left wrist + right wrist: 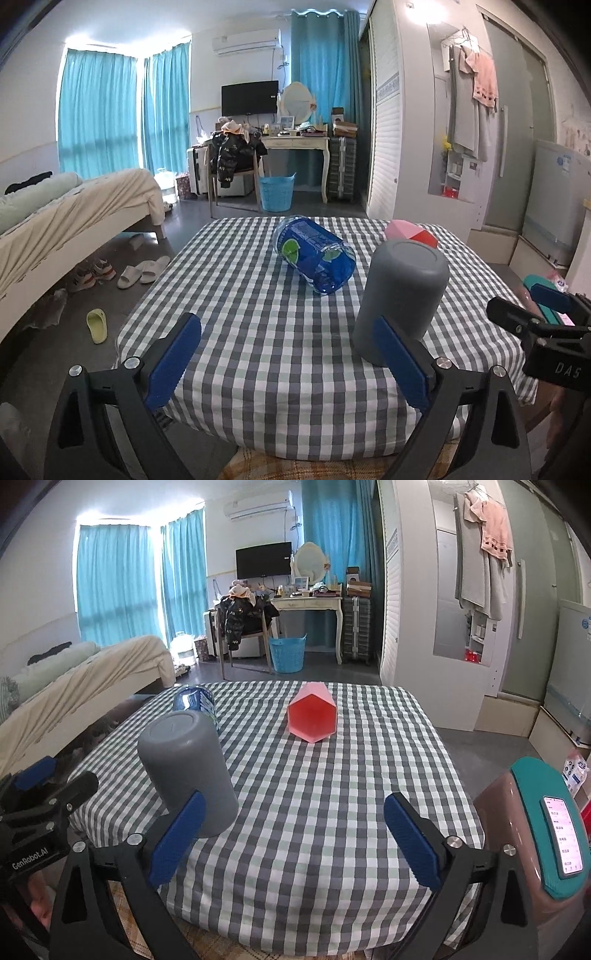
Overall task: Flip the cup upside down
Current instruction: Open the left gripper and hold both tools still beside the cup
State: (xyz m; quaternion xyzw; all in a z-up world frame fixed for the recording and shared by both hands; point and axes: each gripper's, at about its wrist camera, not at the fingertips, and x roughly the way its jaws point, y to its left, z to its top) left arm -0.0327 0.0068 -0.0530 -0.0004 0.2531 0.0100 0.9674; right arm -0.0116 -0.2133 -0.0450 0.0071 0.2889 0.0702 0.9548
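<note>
A grey cup (400, 295) stands upside down on the checked tablecloth (258, 295), its flat base up. It also shows in the right wrist view (188, 768). My left gripper (288, 363) is open and empty, near the table's front edge; its right finger (400, 363) is just in front of the cup's lower rim. My right gripper (295, 842) is open and empty, to the right of the cup; its left finger (177, 843) overlaps the cup's lower edge. A pink hexagonal cup (313, 716) lies on its side, mouth toward me.
A blue-labelled plastic bottle (314, 254) lies on its side behind the grey cup. A brown bin with a teal lid and a phone (563, 838) stands at the table's right. A bed (66, 218), slippers and a chair lie beyond the table's left and far edges.
</note>
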